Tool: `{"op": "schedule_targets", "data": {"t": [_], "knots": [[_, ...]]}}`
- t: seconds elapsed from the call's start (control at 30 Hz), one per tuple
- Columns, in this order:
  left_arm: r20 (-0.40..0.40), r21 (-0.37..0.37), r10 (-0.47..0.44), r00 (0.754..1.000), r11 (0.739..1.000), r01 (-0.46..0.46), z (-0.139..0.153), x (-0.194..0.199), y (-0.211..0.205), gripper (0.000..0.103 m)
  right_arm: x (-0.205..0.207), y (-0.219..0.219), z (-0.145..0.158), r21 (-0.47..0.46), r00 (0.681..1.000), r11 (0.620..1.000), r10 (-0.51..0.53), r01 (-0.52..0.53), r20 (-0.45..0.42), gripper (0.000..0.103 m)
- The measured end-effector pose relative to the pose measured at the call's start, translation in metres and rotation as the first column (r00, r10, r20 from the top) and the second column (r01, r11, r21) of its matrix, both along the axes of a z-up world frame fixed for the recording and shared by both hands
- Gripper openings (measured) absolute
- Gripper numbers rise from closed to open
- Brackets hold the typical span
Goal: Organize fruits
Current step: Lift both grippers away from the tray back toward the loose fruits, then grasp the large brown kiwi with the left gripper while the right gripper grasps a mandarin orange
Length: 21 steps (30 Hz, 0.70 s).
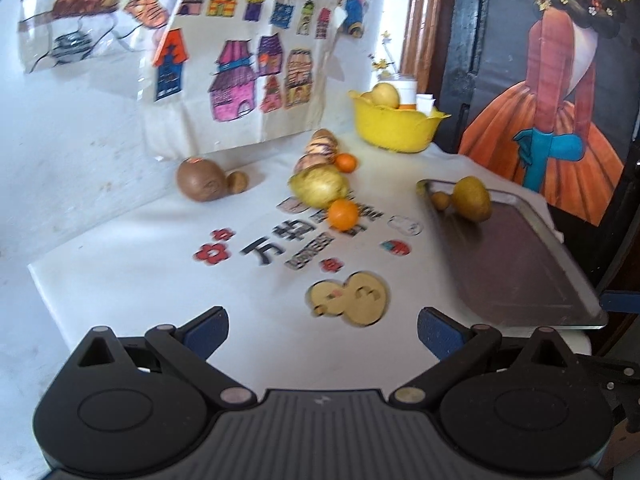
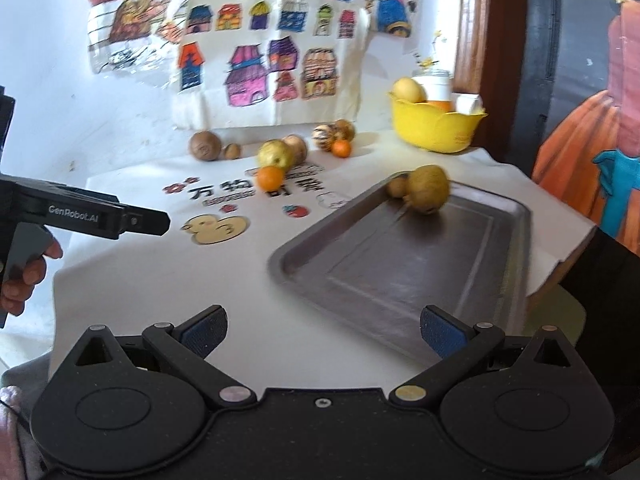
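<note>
Steel tray [image 2: 400,276] holds two fruits; both grippers, left gripper [image 1: 322,334] and right gripper [image 2: 324,334], gape wide and empty, so approach the nearest orange [image 1: 343,215] squarely, closing gently.

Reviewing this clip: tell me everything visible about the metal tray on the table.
The metal tray is a shallow, grey, rectangular pan with rounded corners, a raised rim and a dull reflective floor. It lies flat on the white printed tablecloth, near the table's right edge. Two fruits sit in its far corner: a large yellow-green fruit and a small brown fruit beside it. The rest of the floor is bare. Neither gripper touches it.
</note>
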<state>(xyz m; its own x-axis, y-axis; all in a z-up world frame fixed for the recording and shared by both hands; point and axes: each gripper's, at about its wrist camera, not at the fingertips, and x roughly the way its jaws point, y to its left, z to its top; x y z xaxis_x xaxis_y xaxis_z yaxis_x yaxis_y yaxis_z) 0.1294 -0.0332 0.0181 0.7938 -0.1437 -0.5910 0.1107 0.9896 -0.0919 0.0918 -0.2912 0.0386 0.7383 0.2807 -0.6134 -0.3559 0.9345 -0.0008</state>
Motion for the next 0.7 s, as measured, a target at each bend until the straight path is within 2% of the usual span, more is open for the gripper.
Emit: {"op": "schedule_targets", "data": {"t": [0.43,0.7], "knots": [[-0.085,-0.064,0.148,0.985,0.986,-0.154,-0.005,0.019,0.073,0.103,0.028,0.057,-0.010,-0.011,0.988,0.989,0.147,-0.148,-0.050,0.102],[-0.079,-0.042,0.185,0.980,0.981,-0.189,-0.002,0.053,0.092,0.103,0.071,0.085,-0.014,0.008,0.972,0.979,0.205,-0.205,-0.111,0.102]]}}
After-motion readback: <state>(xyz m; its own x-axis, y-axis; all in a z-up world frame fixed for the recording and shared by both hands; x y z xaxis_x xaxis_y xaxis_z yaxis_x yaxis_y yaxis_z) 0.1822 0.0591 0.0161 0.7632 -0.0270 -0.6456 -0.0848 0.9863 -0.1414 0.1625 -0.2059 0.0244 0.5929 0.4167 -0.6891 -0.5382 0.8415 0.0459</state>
